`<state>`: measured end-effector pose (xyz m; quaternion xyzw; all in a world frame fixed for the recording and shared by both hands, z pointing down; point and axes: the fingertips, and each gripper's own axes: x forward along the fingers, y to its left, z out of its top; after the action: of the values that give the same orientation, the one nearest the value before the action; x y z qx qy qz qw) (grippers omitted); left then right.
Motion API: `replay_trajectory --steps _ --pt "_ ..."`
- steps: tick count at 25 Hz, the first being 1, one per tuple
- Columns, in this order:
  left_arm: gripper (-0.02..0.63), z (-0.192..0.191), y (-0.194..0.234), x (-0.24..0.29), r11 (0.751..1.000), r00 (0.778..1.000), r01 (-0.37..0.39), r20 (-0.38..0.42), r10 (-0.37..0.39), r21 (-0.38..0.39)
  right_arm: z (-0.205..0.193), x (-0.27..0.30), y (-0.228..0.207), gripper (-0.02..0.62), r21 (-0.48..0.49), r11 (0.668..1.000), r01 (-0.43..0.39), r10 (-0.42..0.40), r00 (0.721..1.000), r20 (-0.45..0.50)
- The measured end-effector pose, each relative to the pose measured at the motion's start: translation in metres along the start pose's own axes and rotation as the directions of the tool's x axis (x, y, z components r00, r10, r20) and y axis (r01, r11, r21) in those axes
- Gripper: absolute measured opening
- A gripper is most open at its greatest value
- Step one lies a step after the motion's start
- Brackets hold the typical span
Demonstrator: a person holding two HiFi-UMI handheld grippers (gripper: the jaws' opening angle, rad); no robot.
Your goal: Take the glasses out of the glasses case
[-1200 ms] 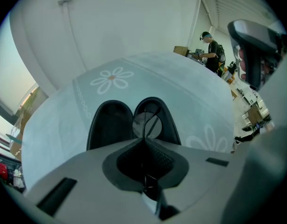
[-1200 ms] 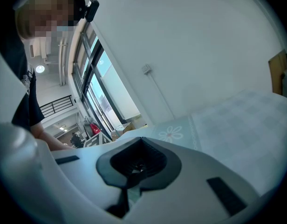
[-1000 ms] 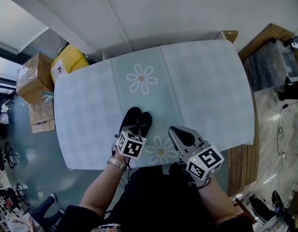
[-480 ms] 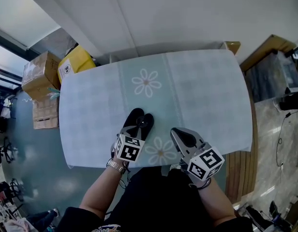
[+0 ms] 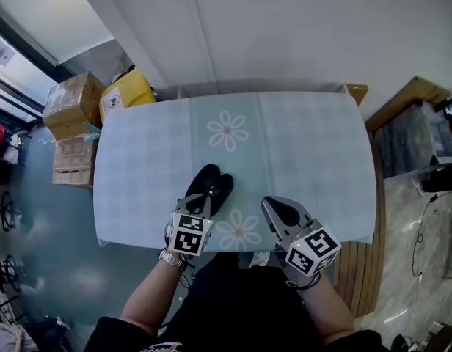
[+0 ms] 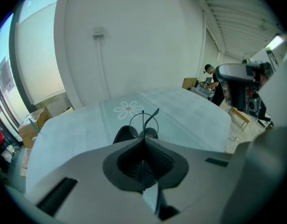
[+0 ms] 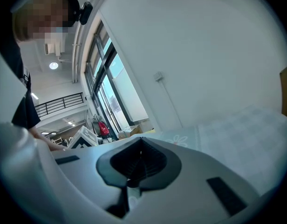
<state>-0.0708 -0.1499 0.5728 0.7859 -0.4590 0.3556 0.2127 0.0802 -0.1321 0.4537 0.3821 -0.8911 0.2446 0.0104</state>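
A black glasses case (image 5: 211, 181) lies open on the pale blue daisy tablecloth (image 5: 307, 145), near the table's front edge. My left gripper (image 5: 203, 203) is over the case's near end, shut on thin wire-framed glasses (image 6: 154, 114). In the left gripper view a round lens and one temple stick up from between the jaws (image 6: 143, 142), with the case (image 6: 122, 134) on the cloth just beyond. My right gripper (image 5: 279, 210) hovers to the right of the case, apart from it. Its jaws are pressed together with nothing between them, as the right gripper view (image 7: 140, 153) also shows.
Cardboard boxes (image 5: 70, 105) and a yellow box (image 5: 128, 93) stand on the floor beyond the table's left corner. Wooden furniture (image 5: 411, 92) and clutter lie to the right. A white wall runs behind the table. A person (image 6: 209, 77) stands far off.
The head camera has tipped, so the table sits lower in view. My left gripper stays at the case with the glasses pinched; the right gripper has barely moved.
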Motion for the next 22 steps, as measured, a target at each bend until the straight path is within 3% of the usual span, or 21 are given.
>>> replay_trajectory --steps 6,13,22 --pt "0.029 0.011 -0.014 -0.037 0.993 0.991 0.000 0.134 0.016 -0.114 0.005 -0.013 0.007 0.023 -0.044 0.998 -0.045 0.045 0.999 -0.011" --pt "0.029 0.013 -0.032 -0.086 0.975 0.961 0.004 0.272 0.058 -0.222 0.006 -0.028 0.023 0.023 -0.107 0.987 -0.118 0.115 0.993 -0.031" --pt "0.029 -0.010 -0.065 -0.134 0.964 0.940 -0.008 0.327 0.098 -0.266 -0.001 -0.046 0.041 0.023 -0.131 0.975 -0.177 0.171 0.984 -0.053"
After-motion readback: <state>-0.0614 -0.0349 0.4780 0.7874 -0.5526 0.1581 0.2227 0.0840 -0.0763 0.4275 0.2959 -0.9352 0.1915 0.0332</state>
